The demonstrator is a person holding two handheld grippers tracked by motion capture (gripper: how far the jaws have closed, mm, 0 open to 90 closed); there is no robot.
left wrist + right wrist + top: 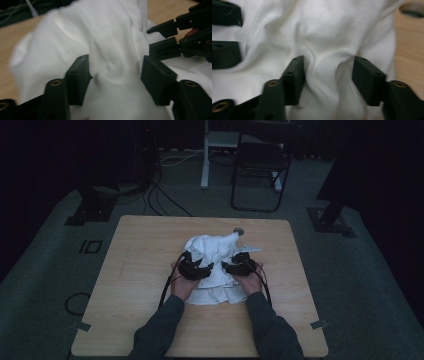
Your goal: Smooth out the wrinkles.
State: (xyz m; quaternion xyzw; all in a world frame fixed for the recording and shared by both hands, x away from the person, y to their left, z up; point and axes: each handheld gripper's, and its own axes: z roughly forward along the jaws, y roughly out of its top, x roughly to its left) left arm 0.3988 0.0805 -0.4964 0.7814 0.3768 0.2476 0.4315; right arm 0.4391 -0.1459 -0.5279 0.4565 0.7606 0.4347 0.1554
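Note:
A crumpled white cloth (215, 265) lies in the middle of the wooden table (140, 270). Both grippers rest on it, side by side and pointing towards each other. My left gripper (206, 268) is open, and a raised fold of the cloth (112, 50) stands between its jaws (116, 75). The right gripper (227, 266) is open too, its jaws (328, 75) set astride another ridge of the cloth (324, 37). In the left gripper view, the right gripper's black fingers (165, 28) show at the upper right. In the right gripper view, the left gripper's fingers (224, 52) show at the upper left.
A small round metal cap (238, 231) sits in the table just beyond the cloth, also visible as a round cap (412, 10) in the right gripper view. Behind the table stand a dark chair (260, 165) and a white post (205, 155). Cables (160, 200) lie on the floor.

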